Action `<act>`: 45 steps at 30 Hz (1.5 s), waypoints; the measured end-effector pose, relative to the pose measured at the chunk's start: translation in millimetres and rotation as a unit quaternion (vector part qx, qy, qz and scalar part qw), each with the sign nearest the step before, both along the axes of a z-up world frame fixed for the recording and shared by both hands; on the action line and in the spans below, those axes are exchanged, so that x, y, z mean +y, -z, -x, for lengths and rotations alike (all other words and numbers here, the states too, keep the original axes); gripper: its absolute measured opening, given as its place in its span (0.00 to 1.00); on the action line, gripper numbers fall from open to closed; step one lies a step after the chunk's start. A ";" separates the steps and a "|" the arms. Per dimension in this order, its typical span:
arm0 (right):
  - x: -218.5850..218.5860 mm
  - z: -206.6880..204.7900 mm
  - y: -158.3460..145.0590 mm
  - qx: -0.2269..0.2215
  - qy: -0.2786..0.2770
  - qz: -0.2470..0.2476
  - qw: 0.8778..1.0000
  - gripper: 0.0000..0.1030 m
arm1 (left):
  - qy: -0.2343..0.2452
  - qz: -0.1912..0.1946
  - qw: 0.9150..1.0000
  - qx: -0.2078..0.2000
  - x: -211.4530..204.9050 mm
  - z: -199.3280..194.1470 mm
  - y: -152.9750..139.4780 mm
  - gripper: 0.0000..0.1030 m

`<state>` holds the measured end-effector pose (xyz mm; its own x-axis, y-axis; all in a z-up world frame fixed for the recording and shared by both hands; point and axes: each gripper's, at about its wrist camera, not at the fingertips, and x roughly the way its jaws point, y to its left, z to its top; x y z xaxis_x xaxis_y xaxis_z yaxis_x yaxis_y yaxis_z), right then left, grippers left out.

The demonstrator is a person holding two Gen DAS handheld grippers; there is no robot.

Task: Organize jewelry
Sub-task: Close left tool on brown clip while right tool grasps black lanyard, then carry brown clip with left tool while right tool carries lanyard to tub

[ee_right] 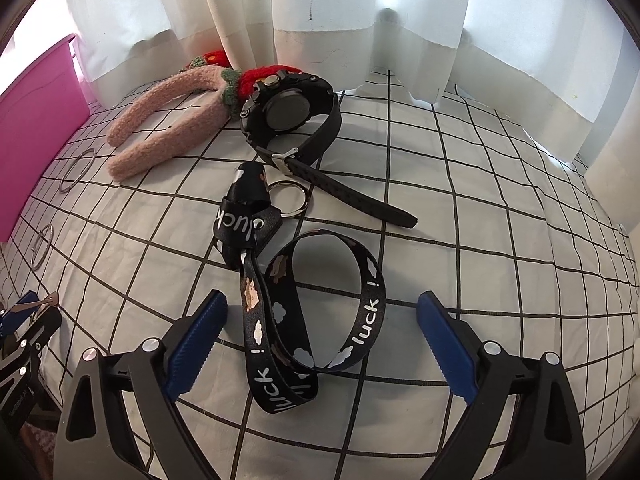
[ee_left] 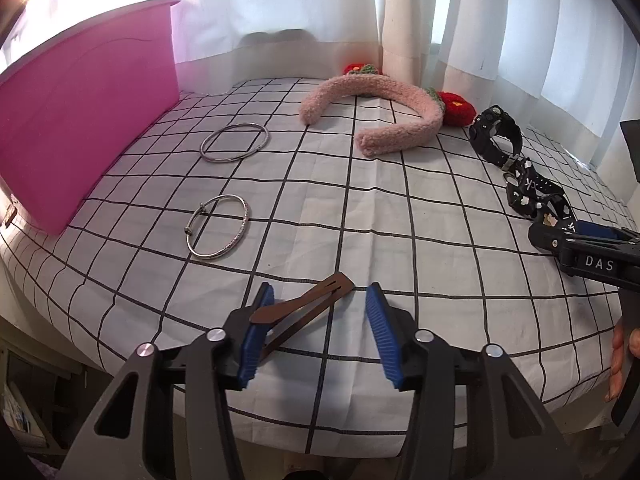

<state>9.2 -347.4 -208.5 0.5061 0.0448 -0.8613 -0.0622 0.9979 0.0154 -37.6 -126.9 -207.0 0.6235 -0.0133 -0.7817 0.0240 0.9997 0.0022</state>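
Checked cloth (ee_left: 400, 220) is spread before white curtains; the left gripper (ee_left: 320, 316), jaws apart, is held around a brown hair clip (ee_left: 308, 308), seemingly for pickup. The right gripper (ee_right: 320, 336), also parted, is poised over a black lanyard (ee_right: 316, 312); a pink bin (ee_left: 80, 128) is set nearby.

White tablecloth (ee_left: 360, 216), thin black grid lines. Left of it, solid magenta-pink box (ee_left: 80, 128). On the cloth: two silver bangles (ee_left: 234, 143), pale pink fuzzy headband (ee_left: 384, 120) with red and green knitted flowers (ee_left: 456, 108), all-black watch (ee_right: 292, 108), black lanyard (ee_right: 316, 312) printed with white clouds and white "luck" lettering, brown hair clip (ee_left: 304, 312). Blue finger pads (ee_left: 380, 336) on black frames.
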 end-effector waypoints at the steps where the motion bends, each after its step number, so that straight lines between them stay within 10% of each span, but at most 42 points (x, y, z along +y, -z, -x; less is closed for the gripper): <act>1: 1.8 0.4 -0.9 -0.001 -0.004 0.001 1.000 0.80 | 0.005 0.002 1.000 0.000 -1.8 0.1 -0.5 0.29; 9: 9.7 4.3 -6.6 -0.013 -0.025 0.003 1.000 0.10 | 0.015 0.006 1.000 0.003 -2.4 3.3 -2.3 0.16; 22: 1.5 15.6 -20.4 -0.035 -0.029 -0.071 0.996 0.07 | -0.002 0.070 0.997 0.012 18.2 2.4 -13.3 0.13; 45: -19.5 32.8 -62.0 -0.050 -0.014 -0.094 0.994 0.07 | -0.008 0.074 0.997 -0.023 25.7 4.0 -67.0 0.13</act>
<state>-23.6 -367.0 -146.5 0.5851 0.2149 -0.7820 -0.1002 0.9760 0.1932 -41.6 -101.2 -140.0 0.6591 -0.1156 -0.7431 0.0114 0.9895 -0.1439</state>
